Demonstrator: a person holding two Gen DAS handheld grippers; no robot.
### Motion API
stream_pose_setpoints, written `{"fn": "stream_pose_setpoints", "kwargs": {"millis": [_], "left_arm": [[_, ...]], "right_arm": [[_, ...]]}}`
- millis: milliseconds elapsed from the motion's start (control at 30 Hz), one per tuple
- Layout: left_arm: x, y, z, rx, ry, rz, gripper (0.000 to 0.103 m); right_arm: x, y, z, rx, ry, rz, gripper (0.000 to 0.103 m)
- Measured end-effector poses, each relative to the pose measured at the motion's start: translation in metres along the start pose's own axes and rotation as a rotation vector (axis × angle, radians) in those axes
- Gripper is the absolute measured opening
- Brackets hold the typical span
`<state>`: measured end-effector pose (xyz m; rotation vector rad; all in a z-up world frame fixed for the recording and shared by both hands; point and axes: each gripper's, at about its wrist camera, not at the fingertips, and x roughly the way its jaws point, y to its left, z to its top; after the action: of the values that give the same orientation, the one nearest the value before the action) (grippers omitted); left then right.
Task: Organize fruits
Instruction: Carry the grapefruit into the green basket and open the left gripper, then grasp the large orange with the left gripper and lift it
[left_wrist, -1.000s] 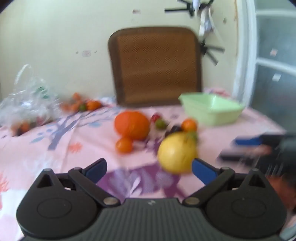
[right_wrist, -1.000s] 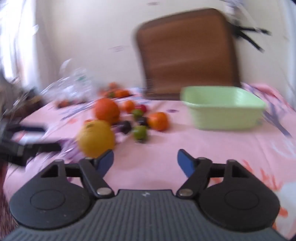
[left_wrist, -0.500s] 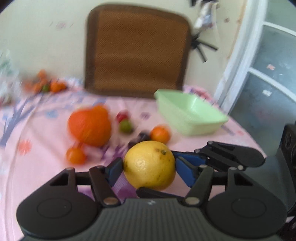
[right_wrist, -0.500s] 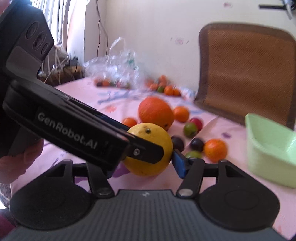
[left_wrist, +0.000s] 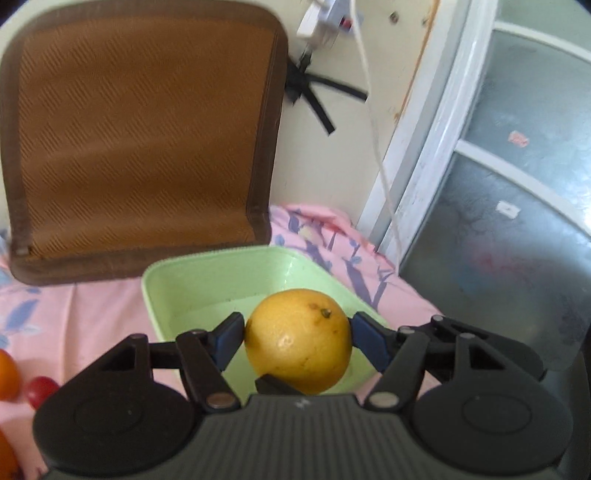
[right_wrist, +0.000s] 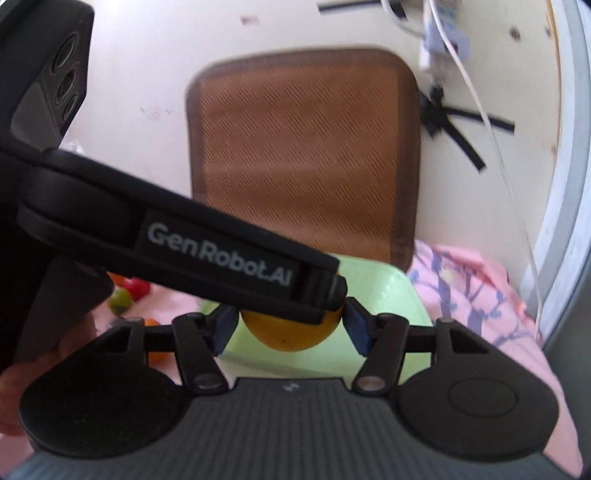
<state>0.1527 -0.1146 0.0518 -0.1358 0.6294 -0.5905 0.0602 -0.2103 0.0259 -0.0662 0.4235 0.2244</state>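
Observation:
A big yellow citrus fruit (left_wrist: 299, 339) sits between the blue pads of my left gripper (left_wrist: 298, 338), which is shut on it and holds it above the pale green bin (left_wrist: 207, 280). My right gripper (right_wrist: 291, 326) is also closed around the same fruit (right_wrist: 291, 338) from the other side; its fingers (left_wrist: 454, 332) show at the right of the left wrist view. The left gripper's body (right_wrist: 184, 251) crosses the right wrist view and hides the fruit's top. The green bin (right_wrist: 391, 288) lies under the fruit there too.
A brown mesh chair back (left_wrist: 140, 140) stands behind the bin against the wall. Small fruits lie on the pink floral cloth at the left: orange and red ones (left_wrist: 37, 387), a green one (right_wrist: 120, 301). A glass door (left_wrist: 517, 221) is at right.
Both grippers closed on the yellow fruit and carried it rightward from the fruit pile to above the green bin.

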Motion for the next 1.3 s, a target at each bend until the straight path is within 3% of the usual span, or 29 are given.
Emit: {"fn": "stream_pose_setpoints", "kwargs": {"millis": [167, 300, 400, 433, 533, 633, 700, 767, 900, 967, 1100, 1167, 1200, 1300], "left_arm": [[0.016, -0.003, -0.003, -0.001, 0.027, 0.026, 0.067], [0.001, -0.006, -0.01, 0.0, -0.012, 0.03, 0.069], [-0.041, -0.003, -0.017, -0.001, -0.099, 0.016, 0.07], [-0.056, 0.0, -0.008, -0.011, -0.128, 0.008, 0.072], [-0.121, 0.026, -0.024, -0.05, -0.201, 0.019, 0.075], [-0.178, 0.069, -0.044, -0.11, -0.244, 0.128, 0.077], [-0.201, 0.1, -0.051, -0.169, -0.259, 0.225, 0.08], [-0.213, 0.133, -0.057, -0.264, -0.251, 0.272, 0.082], [-0.21, 0.177, -0.061, -0.405, -0.243, 0.181, 0.09], [-0.198, 0.186, -0.064, -0.42, -0.223, 0.156, 0.095], [-0.171, 0.194, -0.07, -0.436, -0.163, 0.156, 0.095], [-0.158, 0.201, -0.072, -0.46, -0.132, 0.138, 0.08], [-0.153, 0.203, -0.074, -0.475, -0.114, 0.116, 0.066], [-0.158, 0.193, -0.075, -0.477, -0.12, 0.137, 0.064]], "right_arm": [[0.015, -0.004, -0.006, 0.041, 0.027, -0.003, 0.066], [0.014, 0.001, -0.014, 0.028, -0.011, -0.019, 0.066], [0.009, -0.005, -0.02, 0.055, -0.062, 0.001, 0.065], [0.004, -0.011, -0.023, 0.081, -0.088, 0.009, 0.065], [-0.016, -0.022, -0.017, 0.205, -0.176, 0.07, 0.064], [-0.023, -0.016, -0.008, 0.285, -0.186, 0.172, 0.064], [-0.022, 0.01, 0.0, 0.24, -0.15, 0.256, 0.064], [-0.018, 0.048, 0.003, 0.139, -0.116, 0.303, 0.064], [0.0, 0.122, 0.009, -0.04, -0.055, 0.369, 0.064], [0.024, 0.139, 0.019, -0.078, -0.006, 0.382, 0.064], [0.055, 0.158, 0.025, -0.082, 0.074, 0.376, 0.065], [0.063, 0.165, 0.024, -0.071, 0.113, 0.396, 0.067], [0.062, 0.171, 0.022, -0.068, 0.113, 0.39, 0.066], [0.059, 0.177, 0.025, -0.069, 0.11, 0.372, 0.063]]}}
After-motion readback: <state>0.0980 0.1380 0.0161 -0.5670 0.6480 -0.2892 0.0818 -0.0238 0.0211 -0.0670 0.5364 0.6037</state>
